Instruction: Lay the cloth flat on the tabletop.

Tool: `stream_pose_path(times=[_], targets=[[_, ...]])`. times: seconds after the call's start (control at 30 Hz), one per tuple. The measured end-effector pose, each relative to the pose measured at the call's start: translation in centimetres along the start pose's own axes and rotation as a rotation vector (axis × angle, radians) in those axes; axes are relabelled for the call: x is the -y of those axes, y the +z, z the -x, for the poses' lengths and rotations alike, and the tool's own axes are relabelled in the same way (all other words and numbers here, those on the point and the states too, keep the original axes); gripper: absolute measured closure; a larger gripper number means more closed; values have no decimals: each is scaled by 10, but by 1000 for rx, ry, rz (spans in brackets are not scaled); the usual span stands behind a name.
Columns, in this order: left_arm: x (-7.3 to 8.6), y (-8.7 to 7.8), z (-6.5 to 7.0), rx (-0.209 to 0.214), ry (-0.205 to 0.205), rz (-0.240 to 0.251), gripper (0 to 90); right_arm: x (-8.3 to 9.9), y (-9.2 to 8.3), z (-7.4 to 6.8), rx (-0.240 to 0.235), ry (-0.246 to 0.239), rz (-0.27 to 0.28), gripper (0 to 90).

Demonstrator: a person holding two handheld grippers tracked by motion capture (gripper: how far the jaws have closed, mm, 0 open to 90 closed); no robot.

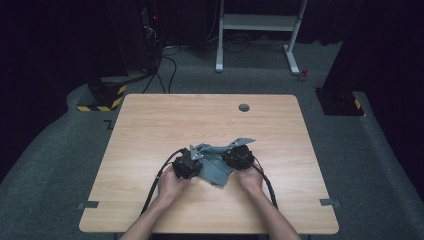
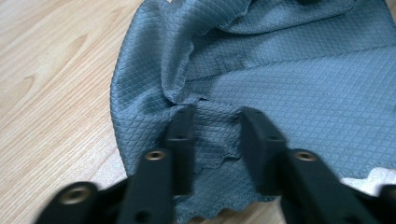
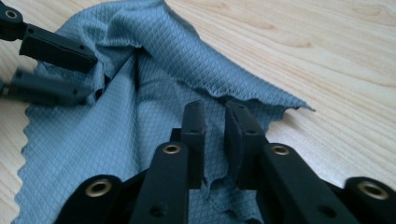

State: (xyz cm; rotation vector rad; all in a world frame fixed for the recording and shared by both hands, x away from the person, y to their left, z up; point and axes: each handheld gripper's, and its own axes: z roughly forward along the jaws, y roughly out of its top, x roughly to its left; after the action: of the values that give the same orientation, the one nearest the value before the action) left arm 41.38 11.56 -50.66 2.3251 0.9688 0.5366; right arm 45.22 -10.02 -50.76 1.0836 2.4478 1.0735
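A grey quilted cloth (image 1: 216,169) lies crumpled on the wooden table (image 1: 200,117), near the front middle. My left gripper (image 1: 199,163) is at the cloth's left side and my right gripper (image 1: 227,159) at its right, each held by a hand. In the left gripper view the jaws (image 2: 217,116) stand apart over a scalloped edge of the cloth (image 2: 289,79), which rises between them without being pinched. In the right gripper view the jaws (image 3: 215,109) stand a little apart with a loose fold of cloth (image 3: 116,140) between them. The left gripper (image 3: 88,74) shows there at the upper left, jaws apart at the cloth's far edge.
A round cable hole (image 1: 244,107) sits near the table's far edge. Tape marks (image 1: 87,204) lie at the front corners. A white desk frame (image 1: 260,30) and cables stand on the floor beyond. Bare wood surrounds the cloth on all sides.
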Motion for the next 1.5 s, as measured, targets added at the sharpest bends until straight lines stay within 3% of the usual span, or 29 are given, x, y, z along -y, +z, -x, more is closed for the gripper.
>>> stream_pose_path(times=[0.2, 0.3, 0.43, 0.53, 0.6, 0.73, 0.87, 0.97, 1.13, 1.2, 1.23, 1.3, 1.43, 1.5], targets=[[-5, -3, -3, -5, 18, -7, 886, 4, 4, -3, 4, -29, -29, 698], [-8, -12, -10, 1, -18, 40, 893, 5, 6, -5, 14, -42, -36, 708], [-13, -22, -25, -7, -63, 73, 897, 5, 5, -5, 29, -61, -45, 816], [-16, -26, -39, -14, -120, 112, 897, 4, 5, -6, 38, -73, -50, 882], [-17, -28, -48, -15, -165, 131, 897, 4, 5, -7, 43, -82, -50, 892], [-16, -27, -63, -49, -208, 151, 898, 1, 1, -5, 52, -85, -30, 895], [-11, -20, -80, -77, -283, 163, 898, -9, -9, 1, 69, -50, 2, 894], [-6, -11, -90, -88, -331, 146, 898, -18, -12, 10, 98, -29, 10, 894], [0, 2, -98, -95, -382, 116, 892, -27, -1, 22, 143, 16, -24, 891], [1, 2, -98, -74, -396, 118, 807, -29, 5, 26, 153, 36, -46, 862], [0, -2, -95, -66, -382, 120, 730, -28, 8, 27, 146, 56, -49, 815], [-3, -13, -84, -59, -311, 133, 642, -25, 8, 29, 128, 84, -43, 764], [-4, -36, -54, -23, -194, 171, 564, -17, -5, 24, 114, 57, -12, 724], [-1, -42, -38, 15, -155, 175, 558, -11, -14, 19, 112, 32, 1, 723]])
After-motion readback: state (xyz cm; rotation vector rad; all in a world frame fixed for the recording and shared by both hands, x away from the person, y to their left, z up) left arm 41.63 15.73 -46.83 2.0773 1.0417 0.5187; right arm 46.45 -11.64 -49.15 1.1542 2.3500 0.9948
